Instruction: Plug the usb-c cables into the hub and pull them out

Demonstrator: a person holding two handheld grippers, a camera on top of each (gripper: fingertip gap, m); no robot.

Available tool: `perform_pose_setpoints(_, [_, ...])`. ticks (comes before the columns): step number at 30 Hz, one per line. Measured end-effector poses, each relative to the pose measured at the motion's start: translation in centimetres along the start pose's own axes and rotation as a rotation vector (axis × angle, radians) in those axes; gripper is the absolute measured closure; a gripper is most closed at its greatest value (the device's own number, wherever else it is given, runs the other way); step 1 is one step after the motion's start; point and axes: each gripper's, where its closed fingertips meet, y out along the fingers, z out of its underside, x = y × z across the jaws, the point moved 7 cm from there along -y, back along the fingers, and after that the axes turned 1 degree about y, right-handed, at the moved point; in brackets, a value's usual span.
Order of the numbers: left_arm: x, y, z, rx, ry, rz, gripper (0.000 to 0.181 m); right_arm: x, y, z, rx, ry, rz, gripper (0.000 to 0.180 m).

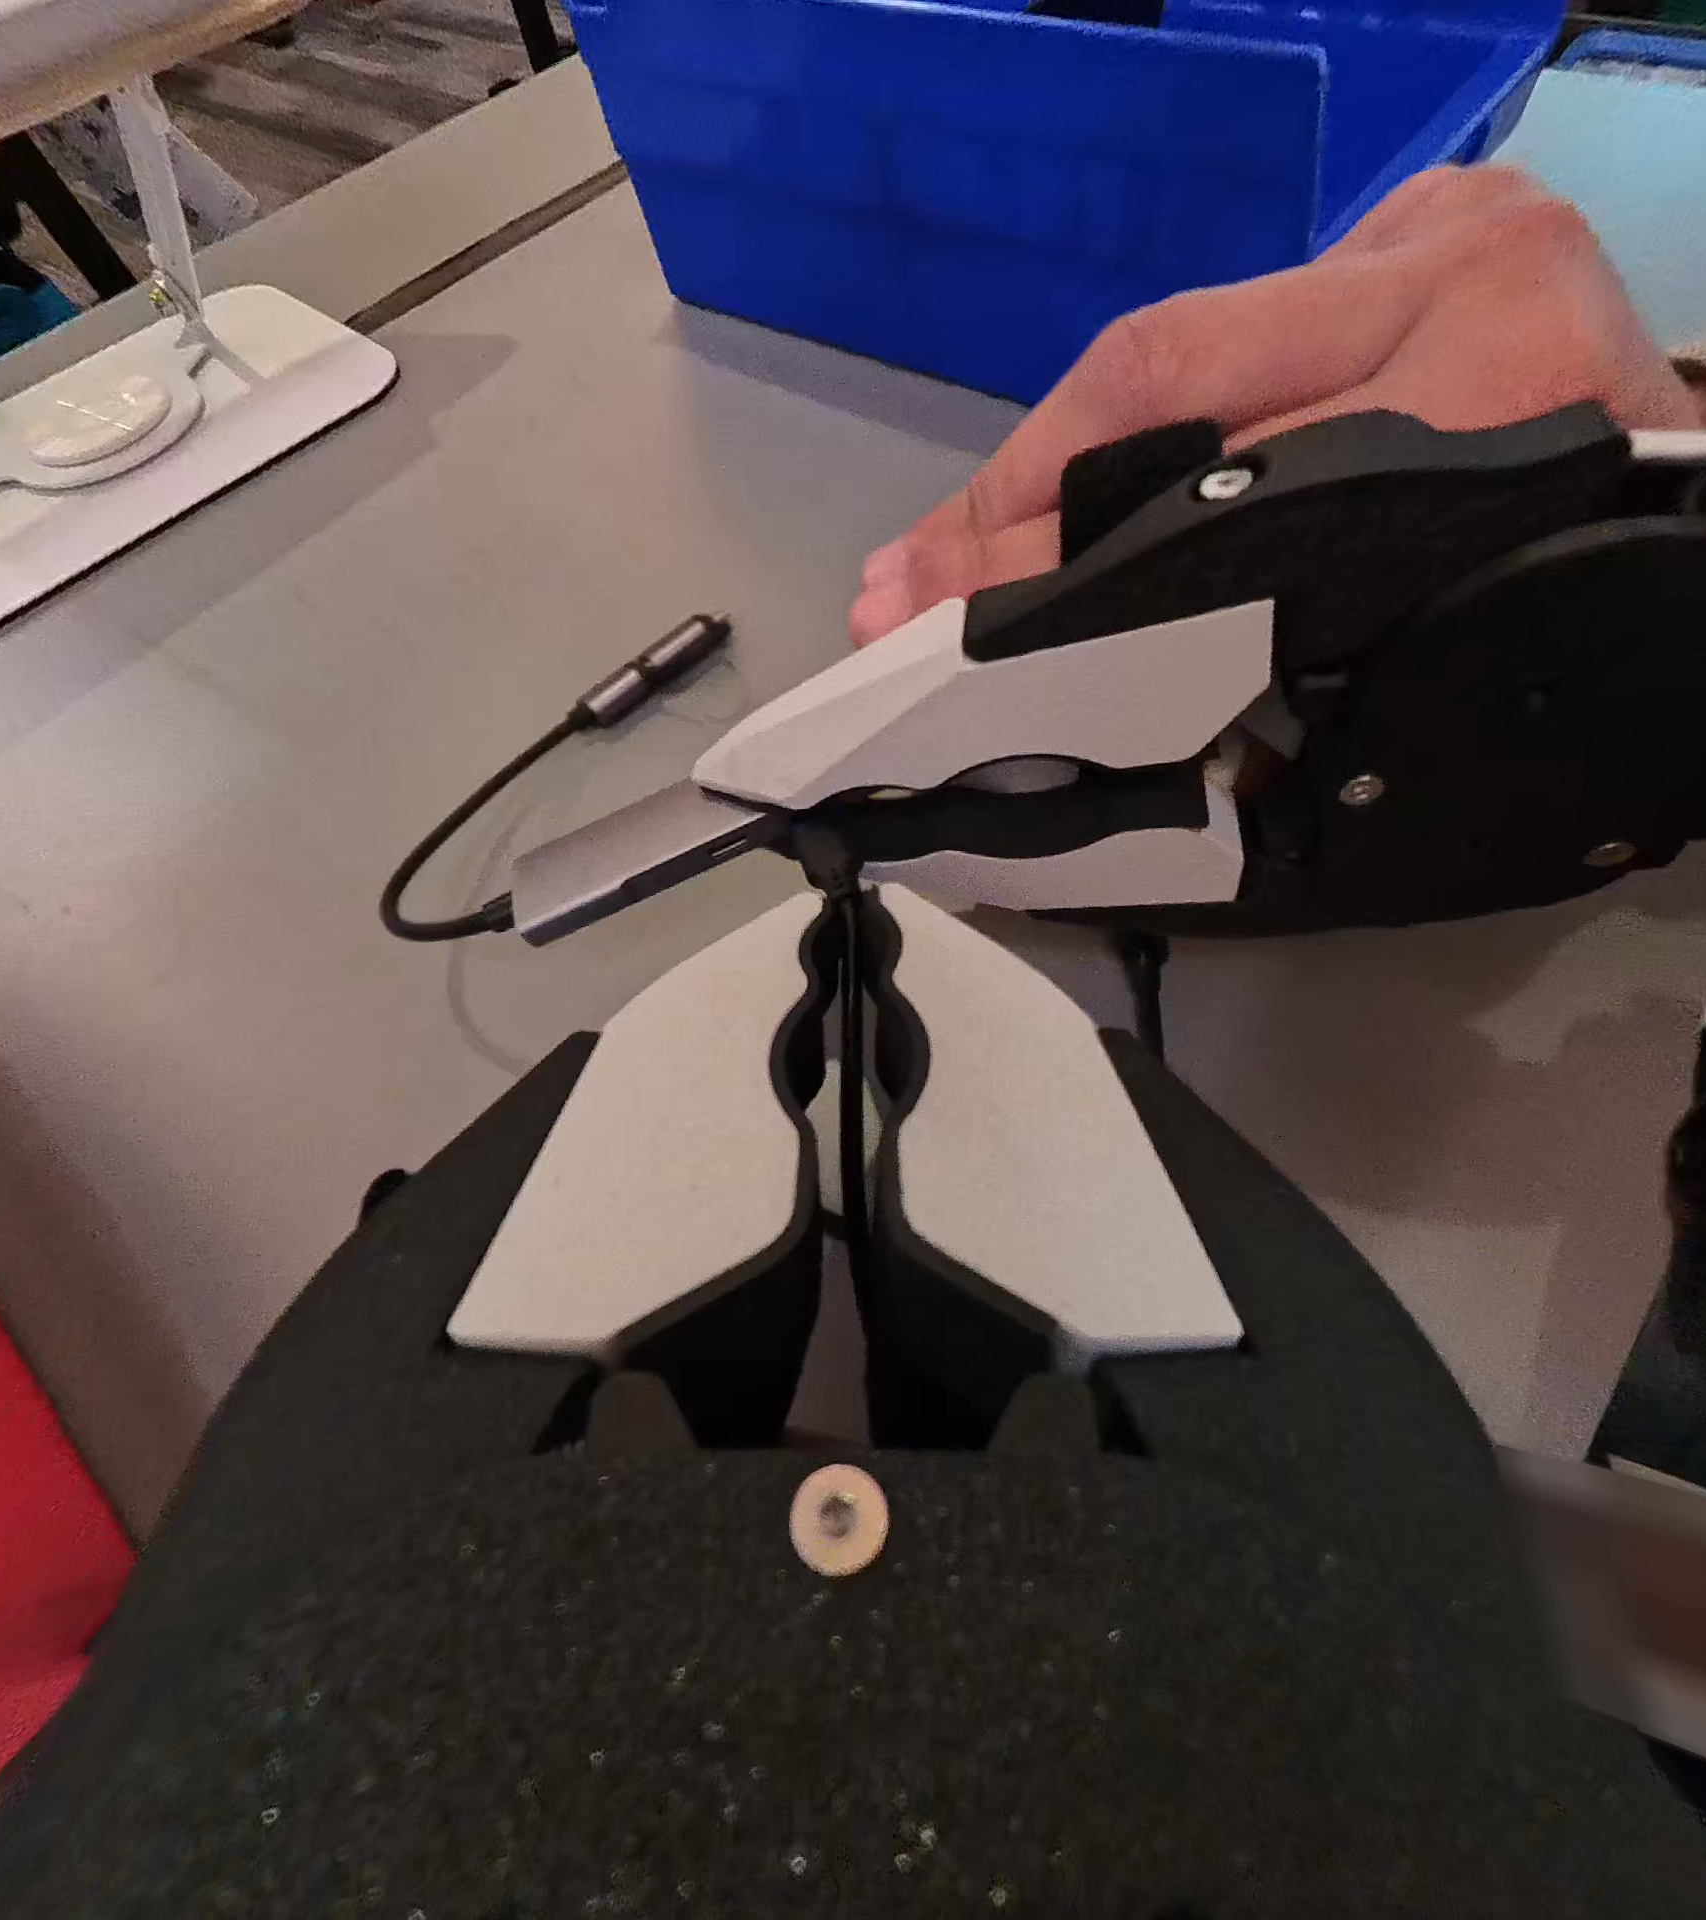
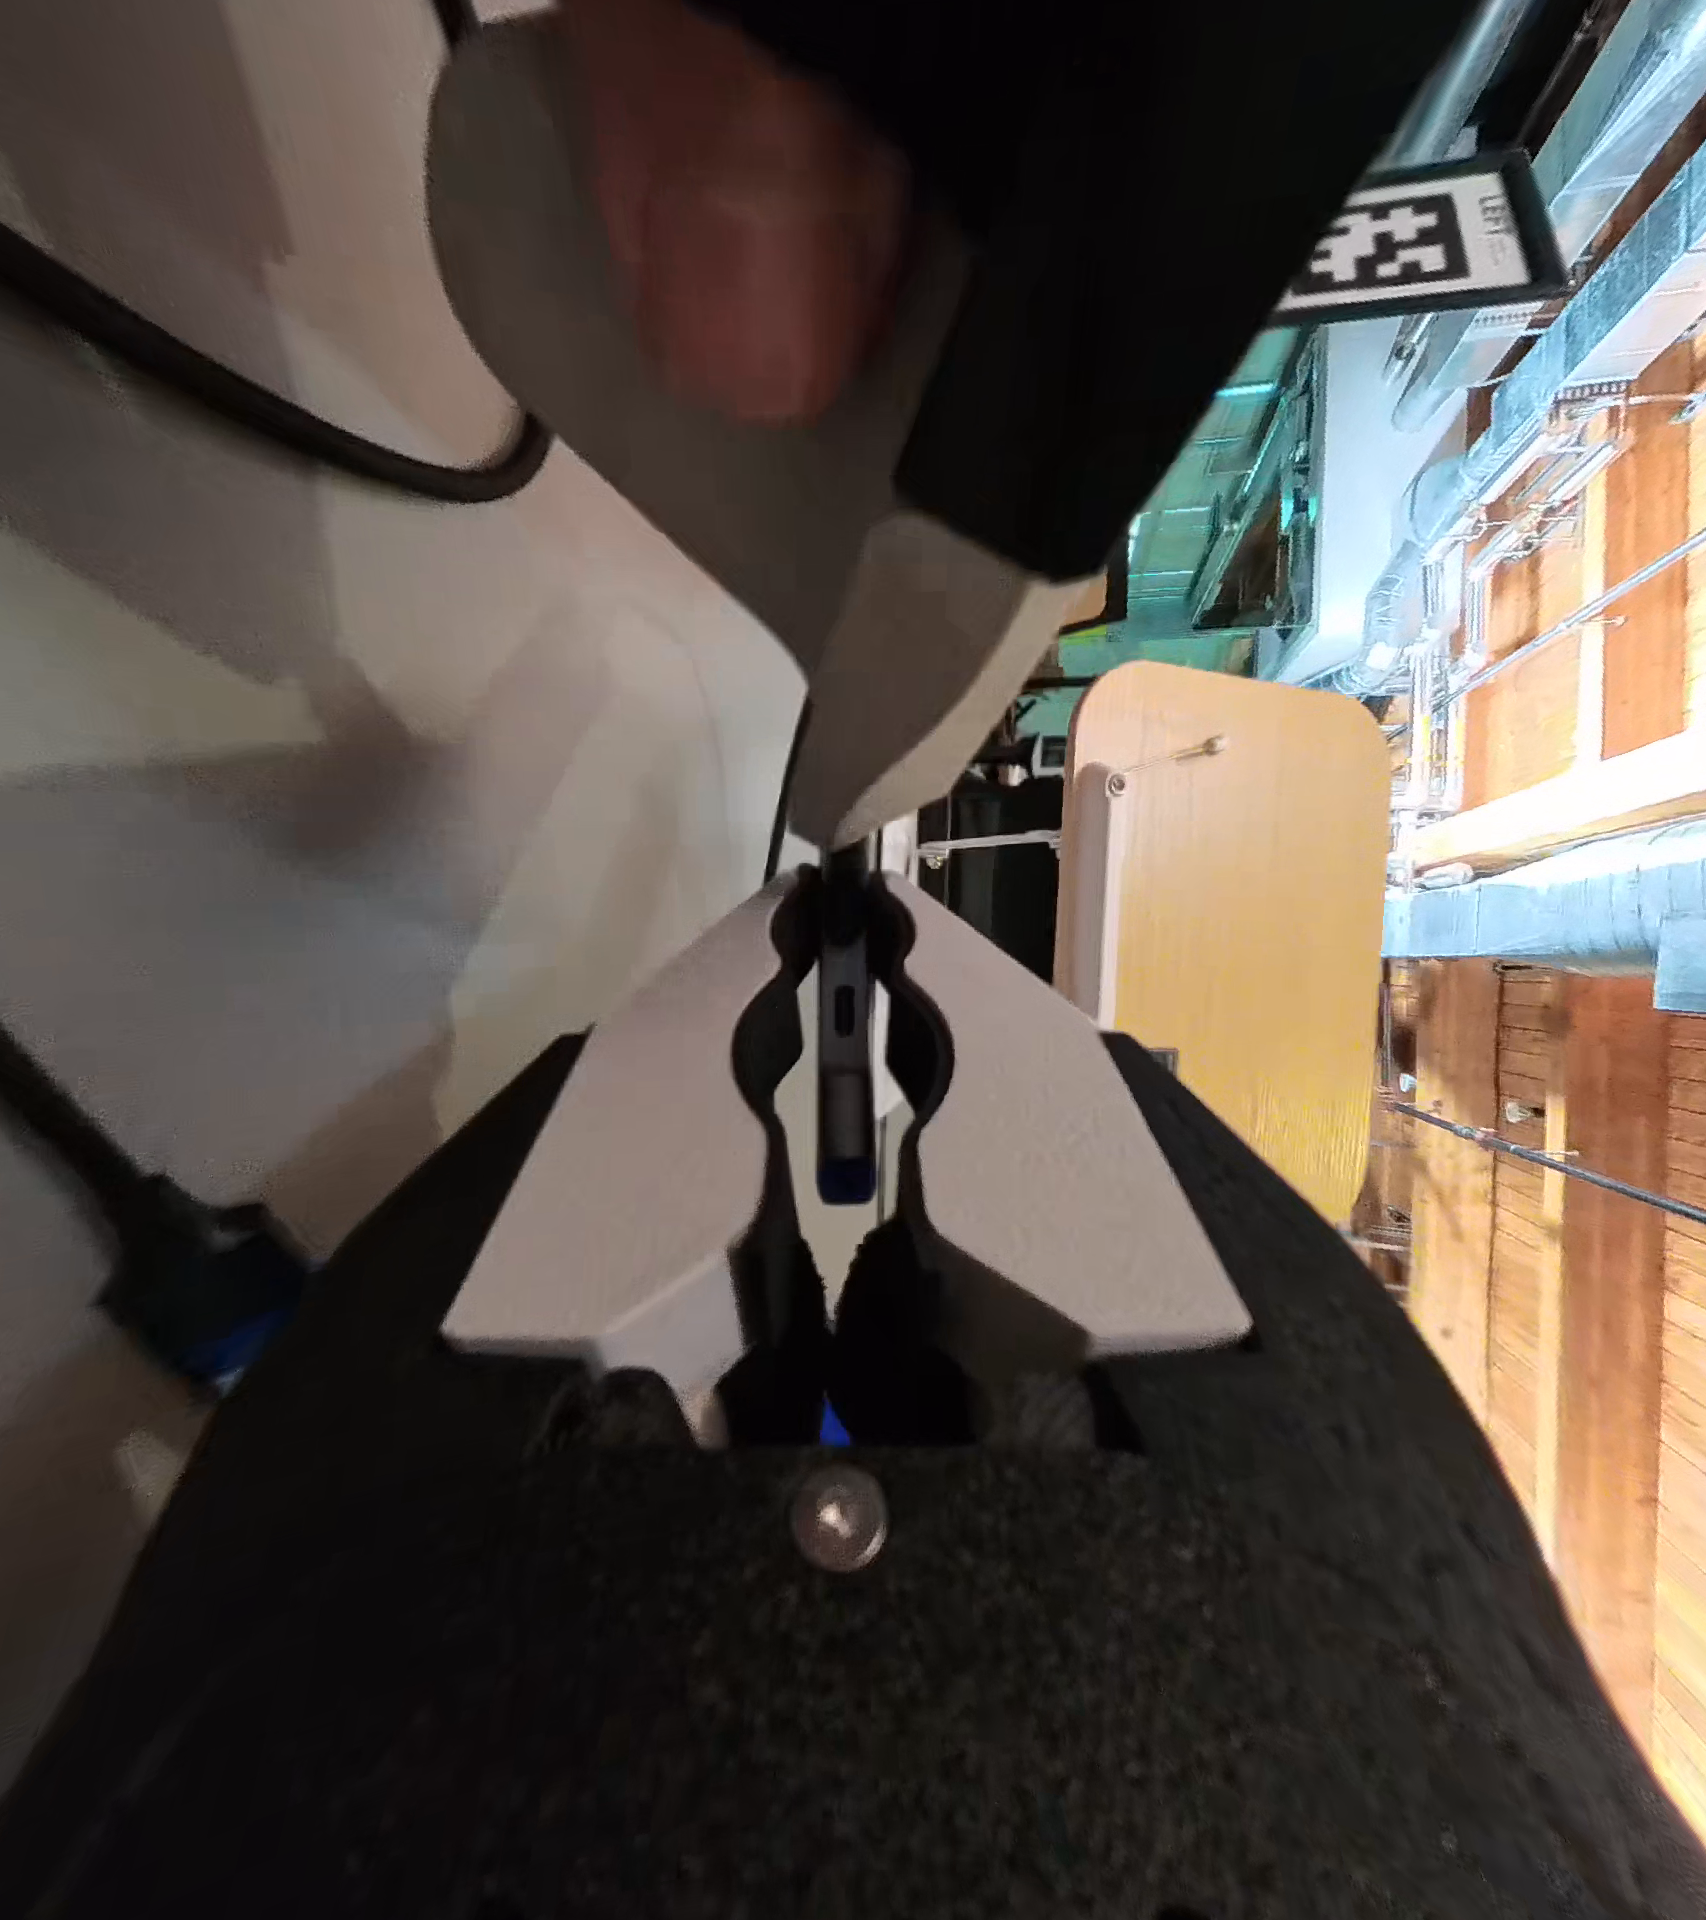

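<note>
In the left wrist view, two grippers are showing. The left gripper is reaching forward from the bottom edge, its jaws pressing together on one thin black usb-c cable that is running down between its fingers. The cable's plug is sitting at the side of the one grey hub, apparently seated in a port. The right gripper is coming in from the right, held by a person's hand, and its white fingers are clamping the hub's far end, keeping the hub tilted up off the grey table. The hub's own short black lead is looping down to a grey connector lying on the table. One blue bin is standing behind — what it is holding cannot be told. One white stand base is resting at the far left.

In the right wrist view, the picture is turned on its side. The right gripper is clenching the hub edge-on between its jaws — one small port is showing on the hub's narrow face. The left gripper is meeting it from above, tip to tip, much of it blurred. One pale wooden board is showing behind.
</note>
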Motion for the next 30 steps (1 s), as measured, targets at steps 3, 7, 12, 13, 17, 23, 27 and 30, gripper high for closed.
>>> perform_pose_setpoints(3, [0.1, -0.2, -0.1, -0.001, 0.013, -0.007, 0.178, -0.4, 0.0, 0.1, -0.028, 0.068, -0.034, 0.171])
perform_pose_setpoints(7, [0.5, 0.0, 0.3, 0.04, 0.061, -0.037, 0.177, -0.1, 0.0, 0.5, -0.035, 0.106, -0.046, 0.172])
perform_pose_setpoints(12, [1.7, 0.1, 0.7, 0.05, 0.028, -0.023, 0.177, -0.4, -1.1, 1.2, -0.121, 0.161, -0.064, 0.169])
perform_pose_setpoints(13, [1.9, 0.1, 0.6, 0.05, 0.037, -0.013, 0.177, -0.5, -1.4, 1.2, -0.144, 0.174, -0.063, 0.17])
perform_pose_setpoints(17, [2.1, 0.0, 0.8, 0.06, 0.013, 0.188, 0.178, -0.4, -2.9, 1.2, -0.269, 0.123, -0.087, 0.17])
perform_pose_setpoints(23, [2.7, -1.9, 0.4, -0.103, -0.131, 0.508, 0.178, -1.7, -5.0, 0.6, -0.464, 0.202, -0.084, 0.171])
perform_pose_setpoints(27, [2.3, -2.4, -0.3, -0.146, -0.135, 0.559, 0.176, -3.2, -6.8, -0.7, -0.564, 0.265, -0.129, 0.172])
perform_pose_setpoints(30, [2.0, -2.4, -0.7, -0.172, -0.147, 0.571, 0.175, -4.1, -7.5, -1.4, -0.606, 0.343, -0.149, 0.172])
